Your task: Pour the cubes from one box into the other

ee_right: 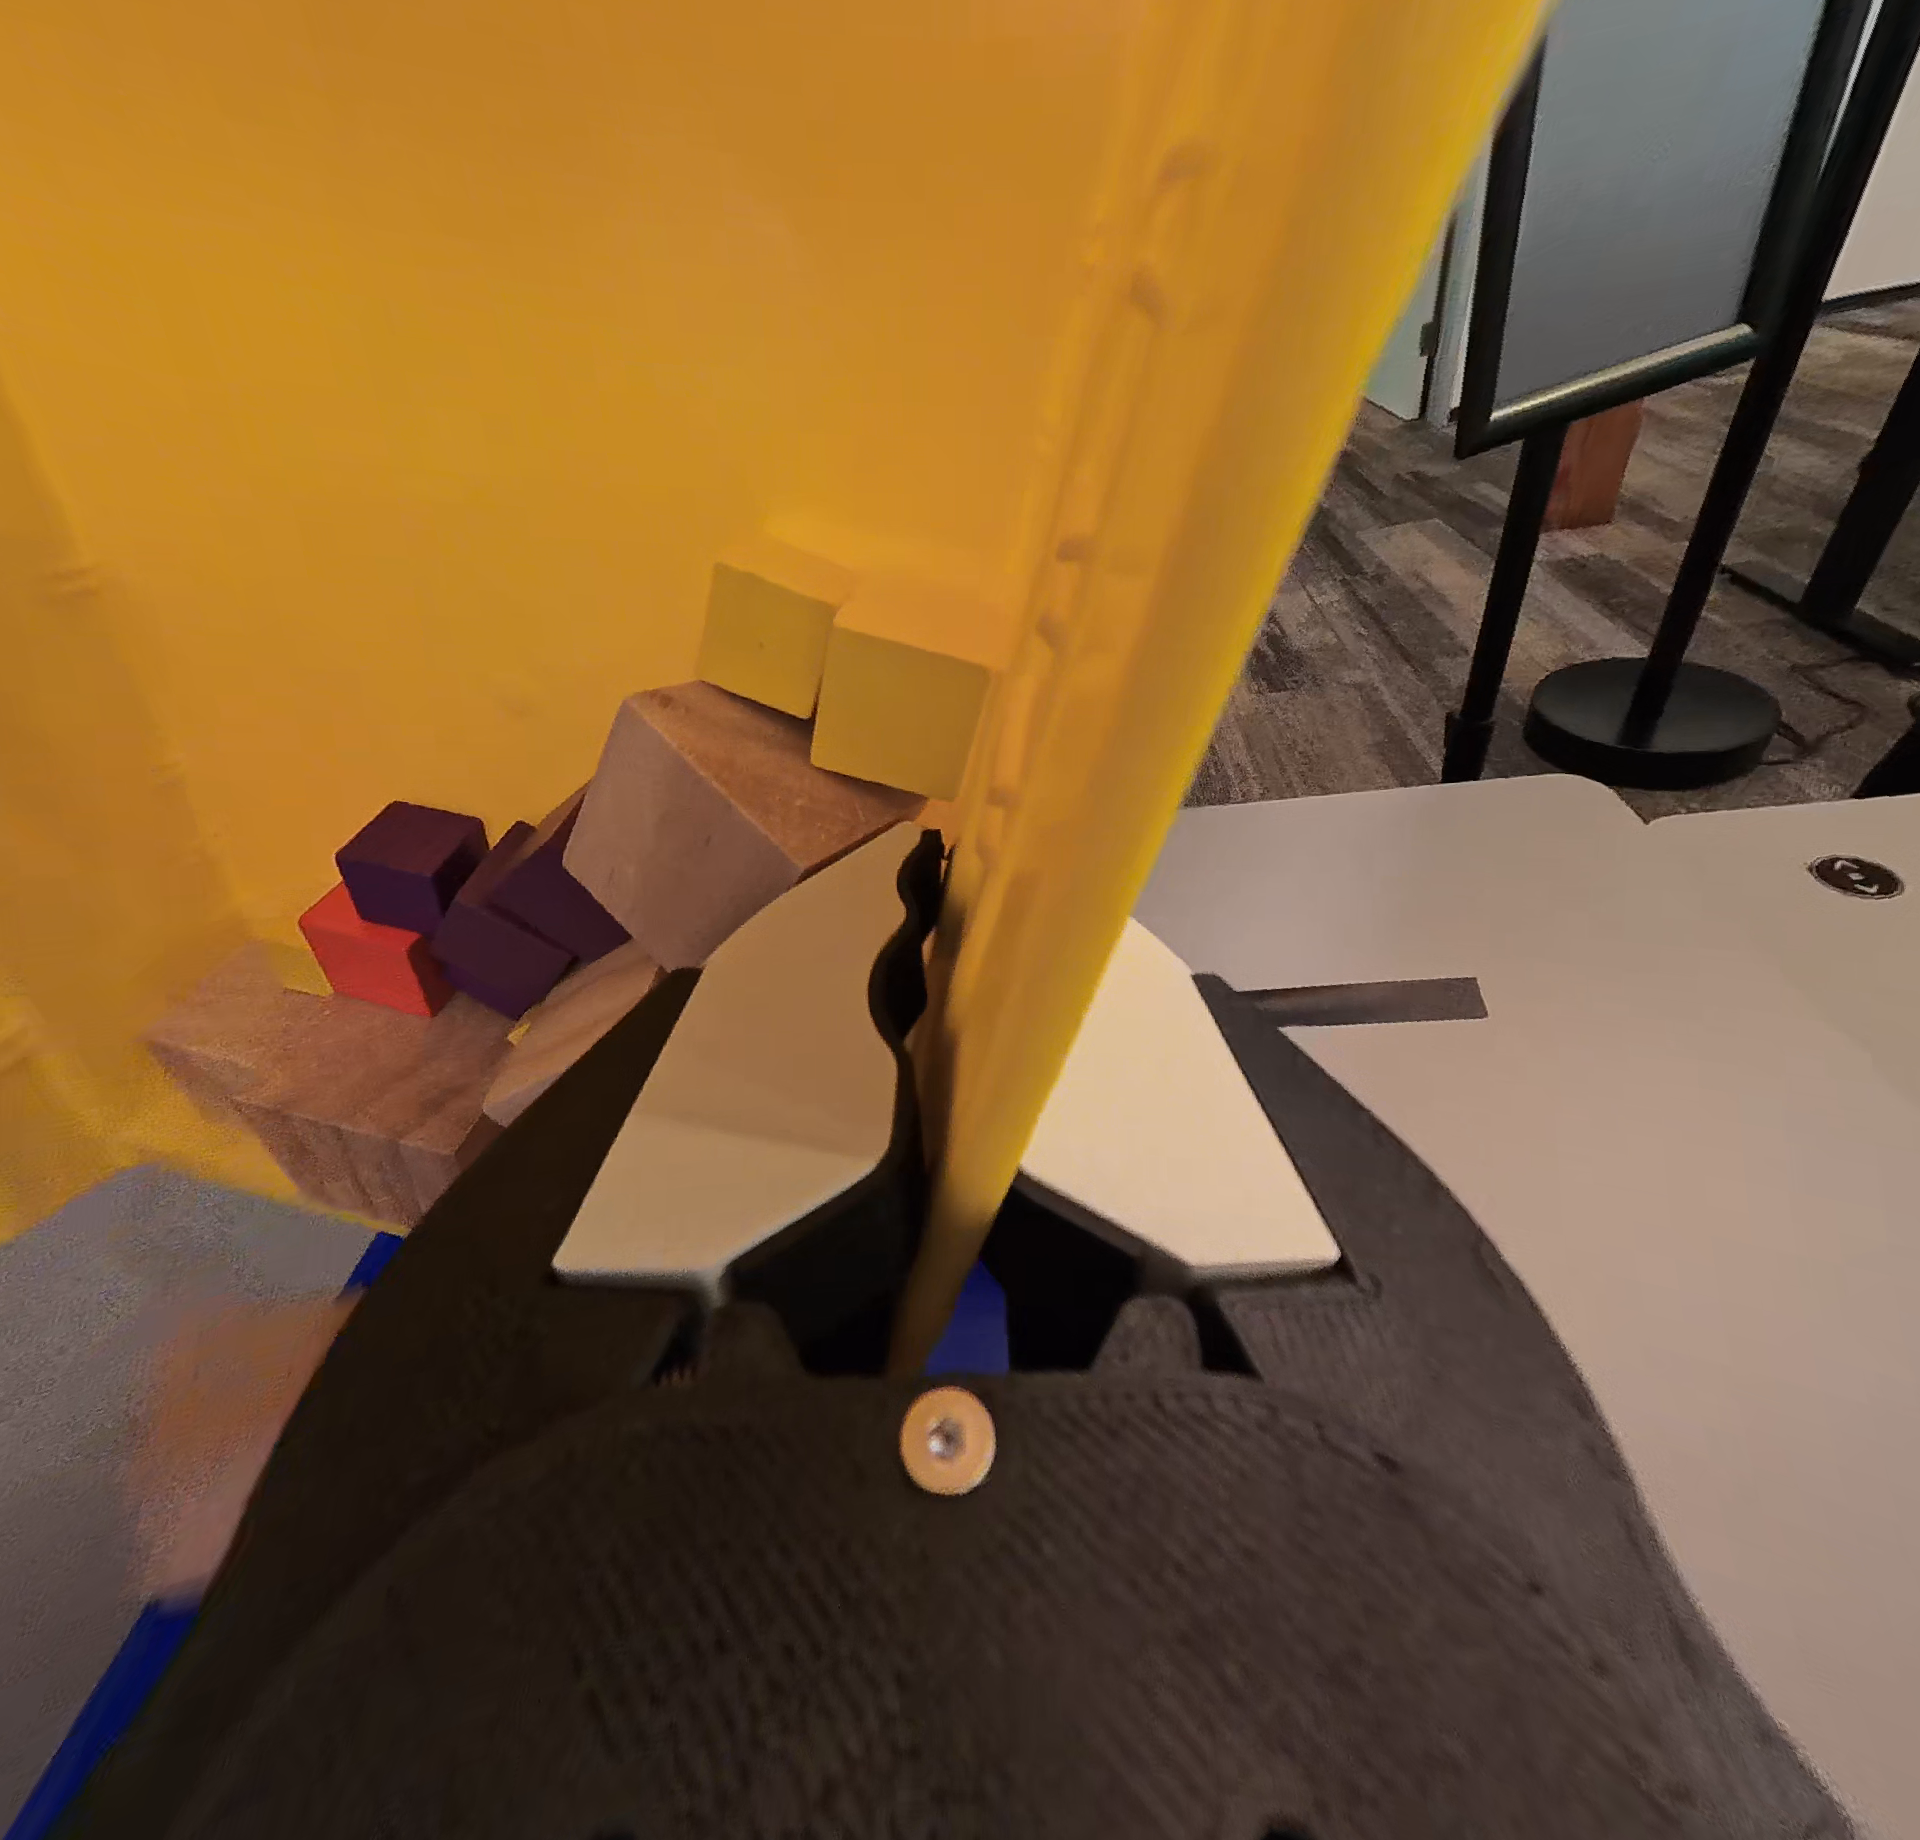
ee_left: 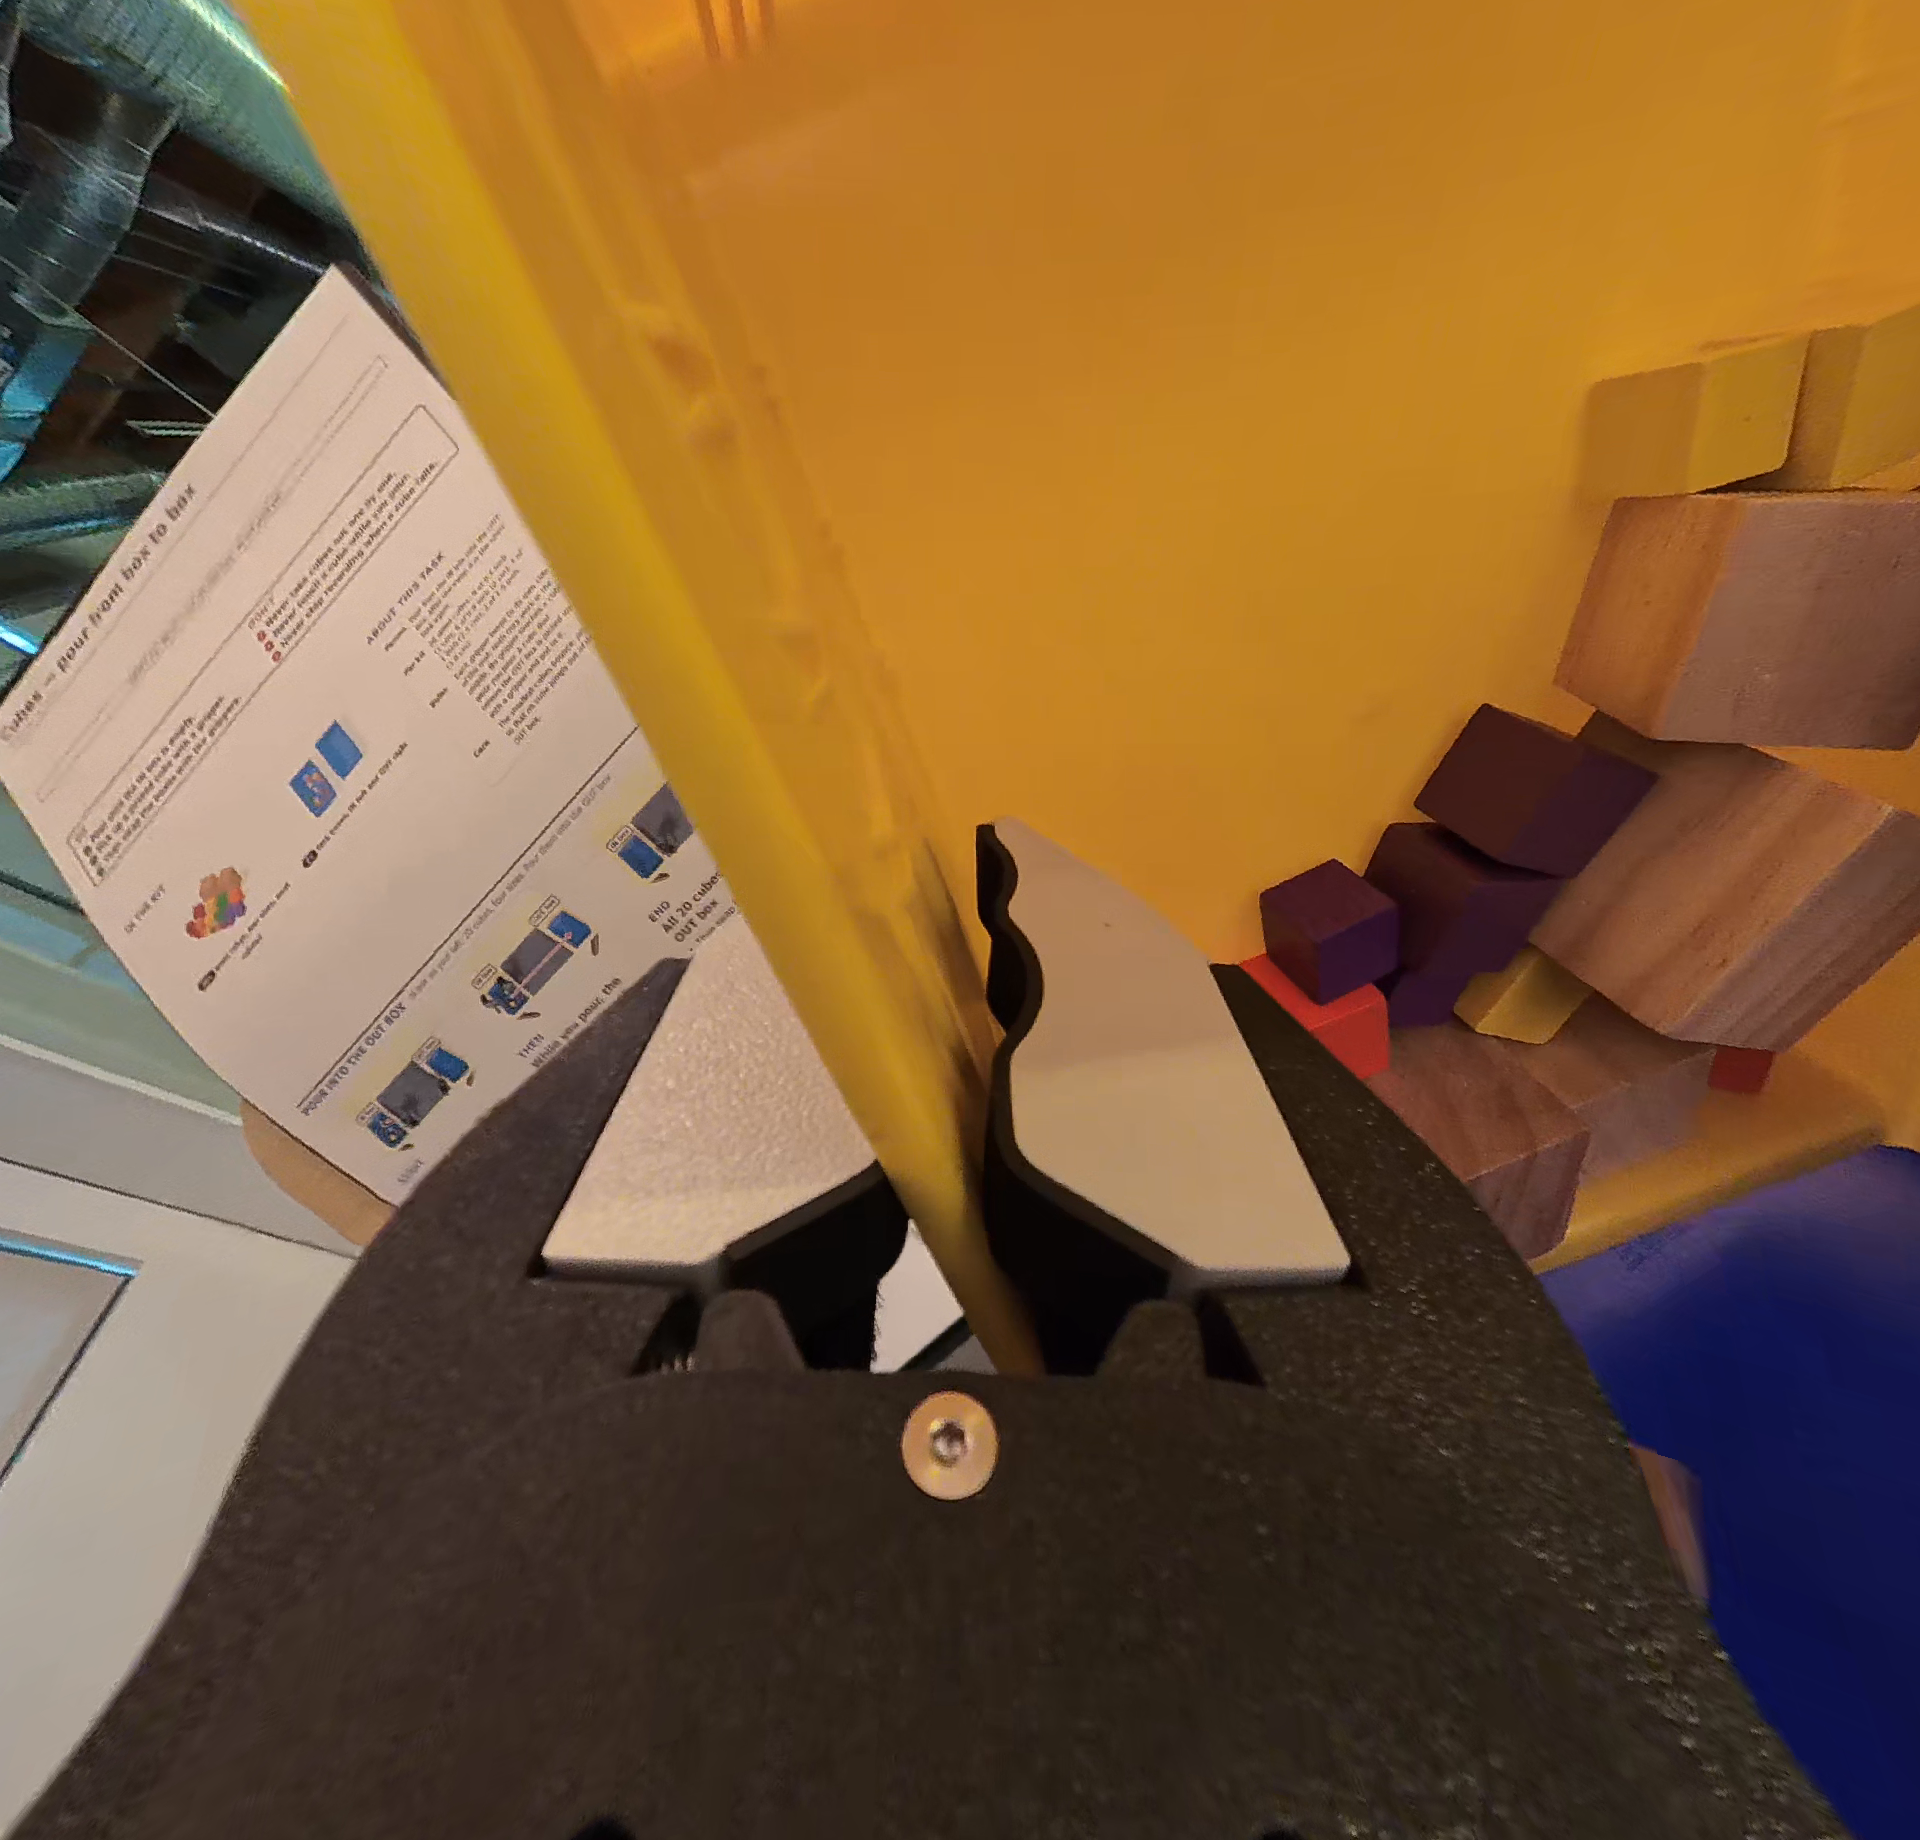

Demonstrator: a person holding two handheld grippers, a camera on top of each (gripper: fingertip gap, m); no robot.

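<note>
I have the yellow box (ee_left: 1143, 388) tipped up steeply, my left gripper (ee_left: 961, 969) clamped tight on one side wall and my right gripper (ee_right: 940, 959) clamped on the opposite wall. The cubes (ee_right: 623, 855) are heaped at the low corner, about eight o'clock in the right wrist view, just above the blue box (ee_left: 1766, 1427). If I tilt unevenly, I reckon the big wooden blocks could tumble past the blue rim.
</note>
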